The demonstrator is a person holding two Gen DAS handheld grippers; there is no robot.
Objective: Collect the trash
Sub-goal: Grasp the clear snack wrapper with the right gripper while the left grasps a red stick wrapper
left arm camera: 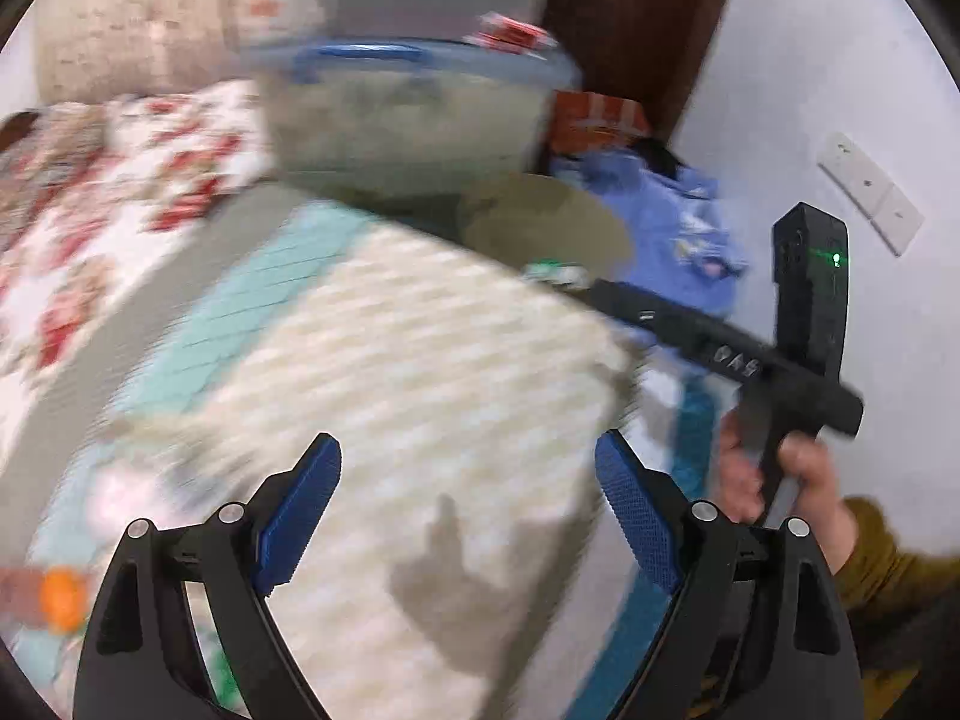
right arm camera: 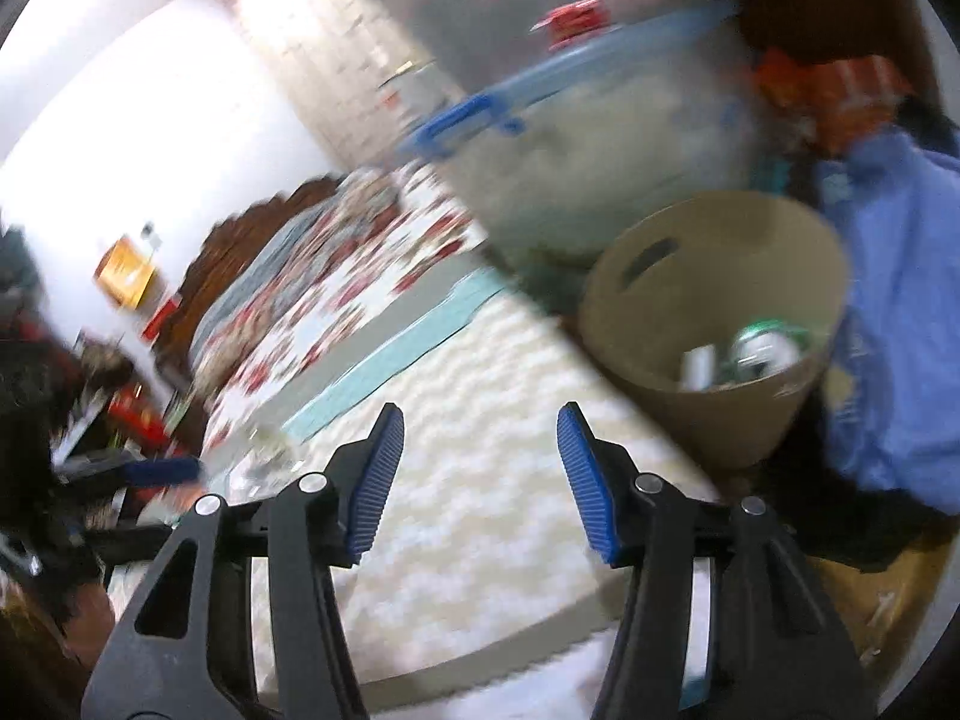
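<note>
Both views are motion-blurred. A tan waste bin [right arm camera: 714,312] stands at the far edge of a cream patterned mat [right arm camera: 480,468]; a green can [right arm camera: 765,348] and white scraps lie inside it. The bin also shows in the left wrist view [left arm camera: 540,222]. My right gripper [right arm camera: 480,426] is open and empty, over the mat, short of the bin. My left gripper [left arm camera: 468,450] is open and empty above the same mat [left arm camera: 390,360]. The right gripper's body [left arm camera: 720,348] crosses the left wrist view, held by a hand [left arm camera: 774,480]. An orange-capped item [left arm camera: 57,597] lies at lower left.
A large clear storage box with a blue lid [left arm camera: 414,114] stands behind the bin. Blue clothing [right arm camera: 900,312] is heaped at the right. A bed with a red-flowered cover [left arm camera: 90,204] lies left. A white wall with sockets [left arm camera: 870,192] is on the right.
</note>
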